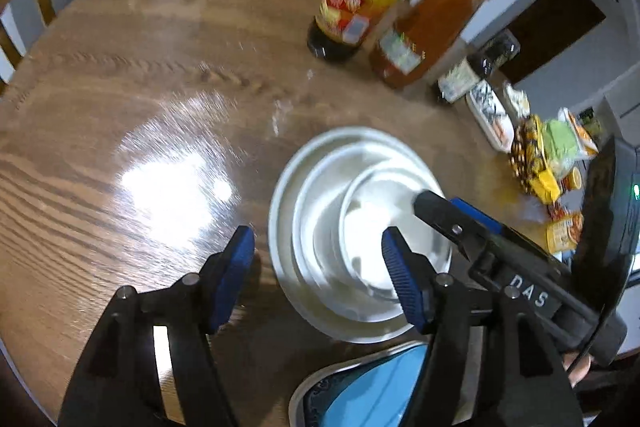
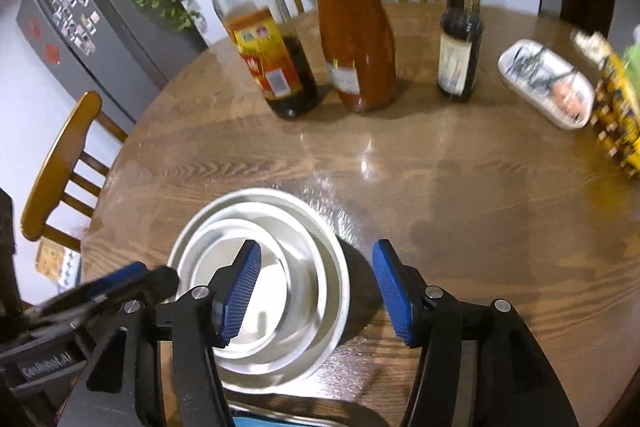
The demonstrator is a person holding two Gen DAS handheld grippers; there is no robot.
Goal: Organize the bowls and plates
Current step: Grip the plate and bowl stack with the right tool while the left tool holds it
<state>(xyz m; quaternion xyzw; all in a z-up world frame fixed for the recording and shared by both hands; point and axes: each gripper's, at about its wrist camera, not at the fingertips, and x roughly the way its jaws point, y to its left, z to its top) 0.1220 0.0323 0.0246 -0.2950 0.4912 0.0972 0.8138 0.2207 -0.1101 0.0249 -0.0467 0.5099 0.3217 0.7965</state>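
Observation:
A stack of nested metal bowls (image 1: 320,227) stands on the round wooden table (image 1: 120,75); it also shows in the right wrist view (image 2: 304,267). My left gripper (image 1: 318,275) is open and empty, its right finger over the stack's near side, its left finger over bare table. My right gripper (image 2: 316,291) is open and empty, hovering over the stack's right rim. It enters the left wrist view from the right (image 1: 452,215) above the bowls. A blue plate with a metal rim (image 1: 372,391) lies at the near table edge.
A soy sauce bottle (image 2: 264,39), a jar of red sauce (image 2: 352,31) and a small dark bottle (image 2: 460,39) stand at the far side. Packaged food (image 2: 548,87) and snack packets (image 2: 616,99) lie at the right. Wooden chairs (image 2: 60,167) surround the table.

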